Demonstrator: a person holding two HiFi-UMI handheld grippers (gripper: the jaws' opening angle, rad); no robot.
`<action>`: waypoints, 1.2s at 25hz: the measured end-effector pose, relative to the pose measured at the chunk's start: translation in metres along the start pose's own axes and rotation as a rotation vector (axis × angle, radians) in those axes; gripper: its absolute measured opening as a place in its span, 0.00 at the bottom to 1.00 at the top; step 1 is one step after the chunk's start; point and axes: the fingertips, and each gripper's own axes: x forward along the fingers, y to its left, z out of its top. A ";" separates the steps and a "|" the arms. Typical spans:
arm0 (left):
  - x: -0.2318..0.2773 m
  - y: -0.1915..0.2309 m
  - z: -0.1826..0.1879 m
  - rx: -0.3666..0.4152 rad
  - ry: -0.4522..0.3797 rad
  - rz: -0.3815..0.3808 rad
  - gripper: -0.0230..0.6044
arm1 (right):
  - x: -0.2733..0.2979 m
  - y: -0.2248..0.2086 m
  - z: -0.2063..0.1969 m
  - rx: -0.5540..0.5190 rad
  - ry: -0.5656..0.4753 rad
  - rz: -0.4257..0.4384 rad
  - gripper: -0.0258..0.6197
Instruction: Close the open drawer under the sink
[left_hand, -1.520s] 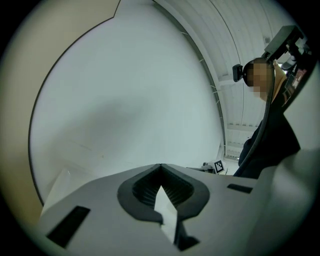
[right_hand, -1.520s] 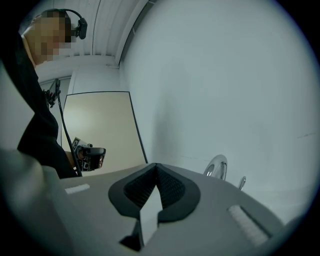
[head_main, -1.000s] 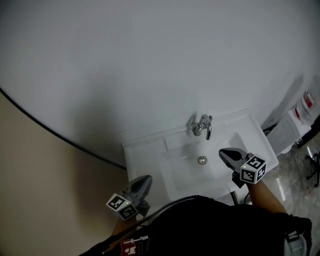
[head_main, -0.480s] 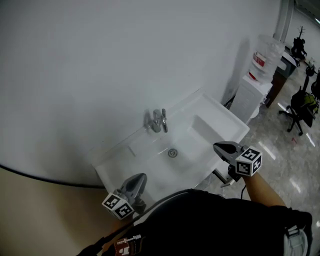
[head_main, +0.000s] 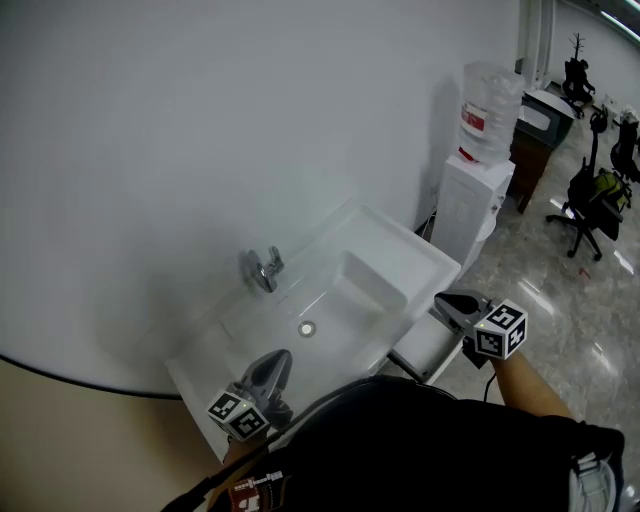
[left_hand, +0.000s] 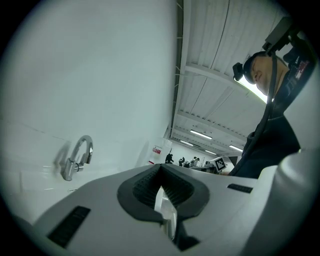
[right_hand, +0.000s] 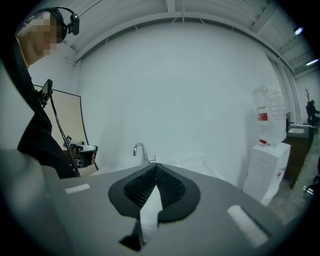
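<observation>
The drawer (head_main: 420, 348) is standing open under the front right corner of the sink (head_main: 392, 238). It is lying just below the right gripper (head_main: 447, 304), on the side toward the left one, and well apart from the left gripper (head_main: 279, 359), which is hovering over the sink's near edge.

Both pairs of fingers (right_hand: 140, 187) are pressing together tip to tip, and neither is holding anything.

To my eye the drawer is looking like a stiff, smooth white box on runners. It is probably light and should slide in under a plain push, with no need to grip it. The best place is looking like the middle of its front face, taken square on, since a shove at one corner could twist it on its runners. That glossy face may also be letting closed fingertips skid.

The sink rim is overhanging the drawer, so the right fingers are needing to drop beneath it first. The person's dark-clothed body (head_main: 420, 440) is crowding in close behind. The faucet (head_main: 262, 270) is sitting ahead of the left fingers. A water dispenser (head_main: 468, 205) is standing beyond the right fingers against the wall, and the office chairs (head_main: 590, 190) are farther off; neither is blocking anything.
</observation>
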 end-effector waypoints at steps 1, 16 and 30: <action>0.015 -0.011 -0.004 0.001 0.003 -0.008 0.04 | -0.011 -0.012 -0.004 -0.003 0.000 -0.006 0.04; 0.156 -0.115 -0.102 -0.014 0.255 -0.169 0.04 | -0.110 -0.120 -0.081 0.092 -0.047 -0.113 0.04; 0.239 -0.140 -0.211 -0.047 0.451 -0.226 0.04 | -0.134 -0.178 -0.183 0.097 0.032 -0.204 0.04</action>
